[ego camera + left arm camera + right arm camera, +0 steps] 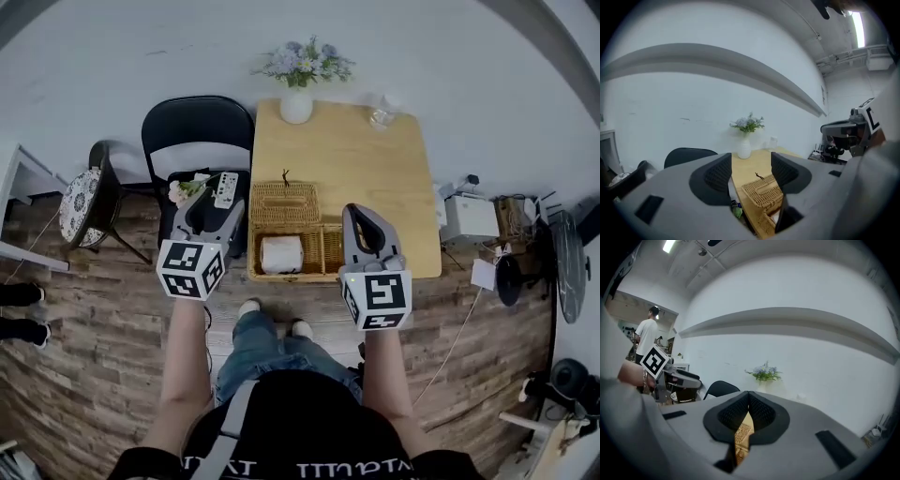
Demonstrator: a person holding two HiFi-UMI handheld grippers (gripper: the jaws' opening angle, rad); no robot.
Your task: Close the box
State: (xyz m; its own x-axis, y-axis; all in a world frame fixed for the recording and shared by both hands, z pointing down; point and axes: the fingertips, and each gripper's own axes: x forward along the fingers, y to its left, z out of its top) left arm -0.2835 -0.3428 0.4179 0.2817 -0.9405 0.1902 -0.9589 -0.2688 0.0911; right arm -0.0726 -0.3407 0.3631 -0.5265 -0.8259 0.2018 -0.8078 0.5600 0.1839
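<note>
A wicker box (pixel 330 249) stands open at the near edge of the wooden table (pixel 375 169). Its lid (pixel 285 202) is folded back behind it, and a white roll (pixel 281 254) lies in the left compartment. My left gripper (pixel 217 208) is held open just left of the box, over the chair. The left gripper view shows its jaws (pixel 751 166) apart, with the wicker lid (pixel 764 191) between and below them. Just right of the box, my right gripper (pixel 361 214) is shut with nothing in it. Its closed jaws (pixel 749 397) leave only a sliver of wicker (pixel 742 439) visible.
A white vase of flowers (pixel 296 101) stands at the table's far edge beside a clear glass (pixel 382 116). A black chair (pixel 197 131) left of the table holds a white remote (pixel 225 188). To the table's right sit a white device (pixel 469 217) and cables. A person (pixel 647 331) stands far off.
</note>
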